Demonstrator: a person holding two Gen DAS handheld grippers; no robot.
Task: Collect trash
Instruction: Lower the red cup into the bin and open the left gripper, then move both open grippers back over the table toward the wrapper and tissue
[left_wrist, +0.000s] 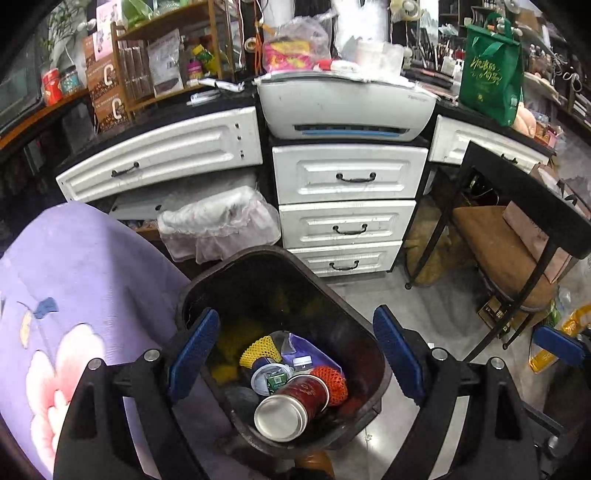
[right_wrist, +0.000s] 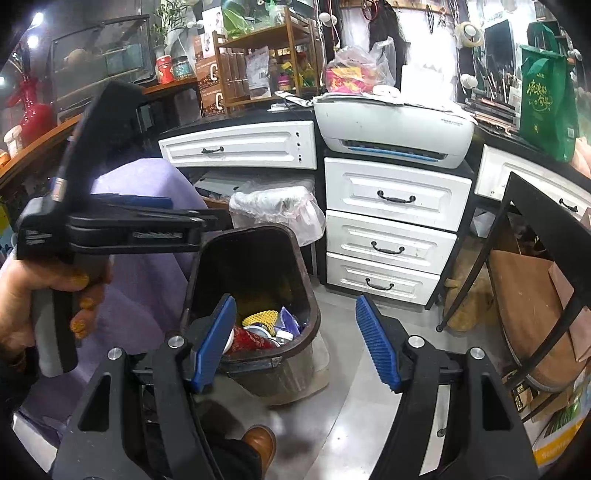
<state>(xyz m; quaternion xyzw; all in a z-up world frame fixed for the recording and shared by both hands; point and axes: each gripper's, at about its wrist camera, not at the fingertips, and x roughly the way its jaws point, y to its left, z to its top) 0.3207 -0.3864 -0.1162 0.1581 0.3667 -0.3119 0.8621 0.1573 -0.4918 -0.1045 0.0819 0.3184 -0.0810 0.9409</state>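
While my left hand-held gripper (left_wrist: 291, 354) hangs over the dark brown plastic trash bin (left_wrist: 354, 314), its blue pads stand spread wide on either side of the bin's mouth with nothing between them. Down in the bin lie a red cylindrical can with a silver end (left_wrist: 291, 406), a yellow foam net sleeve (left_wrist: 258, 350), an orange foam net sleeve (left_wrist: 334, 380), a white round lid (left_wrist: 269, 376) and a purple wrapper (left_wrist: 303, 345). The bin stands on the grey floor (right_wrist: 332, 417), just beside a chair draped in purple floral cloth (left_wrist: 74, 295) and in front of a white three-drawer cabinet (left_wrist: 347, 206).

My right hand-held gripper (right_wrist: 295, 343) is also spread and empty, pointing at the bin's near rim and the floor beside it. From its camera I see my left hand (right_wrist: 44, 295) gripping the other tool's handle. A second bin lined with a clear plastic bag (right_wrist: 273, 210) sits under the table (right_wrist: 236, 118), behind the brown one. A white printer (right_wrist: 395, 129) rests on top of the cabinet.
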